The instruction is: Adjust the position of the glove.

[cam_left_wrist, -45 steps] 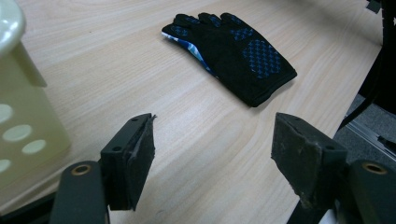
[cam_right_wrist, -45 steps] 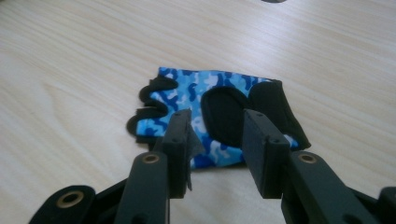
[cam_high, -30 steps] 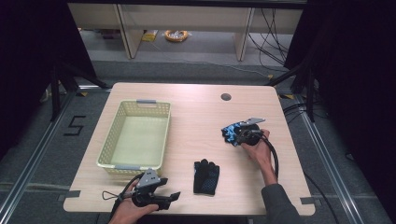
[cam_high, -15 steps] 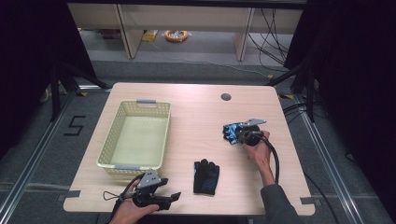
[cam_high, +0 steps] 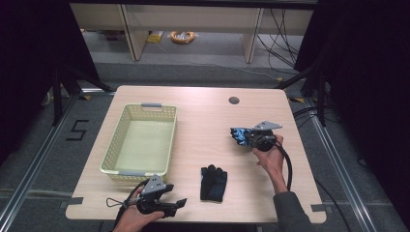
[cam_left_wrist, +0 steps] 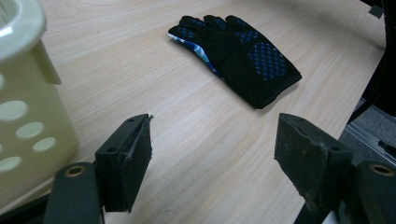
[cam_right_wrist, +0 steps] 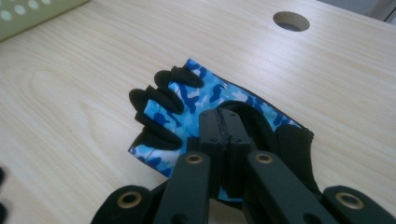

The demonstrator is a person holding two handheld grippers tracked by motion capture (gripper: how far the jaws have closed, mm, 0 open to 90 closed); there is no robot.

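**Lab-style recording bay**

Looks like a test lab: pale wooden tabletop (cam_high: 203, 111) with a cable hole (cam_high: 234, 100), hemmed by black curtains (cam_high: 360, 72), floor rails (cam_high: 43, 159), loose cables (cam_high: 285, 43) past the far edge, a taped floor marking (cam_high: 77, 130).

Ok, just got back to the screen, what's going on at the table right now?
A person is sorting gloves. The right hand-held gripper has just closed its jaws on the blue camouflage glove at the table's right side. The left hand-held gripper waits open near the front edge. A second, black glove lies flat on the table, and the yellow basket holds nothing yet.
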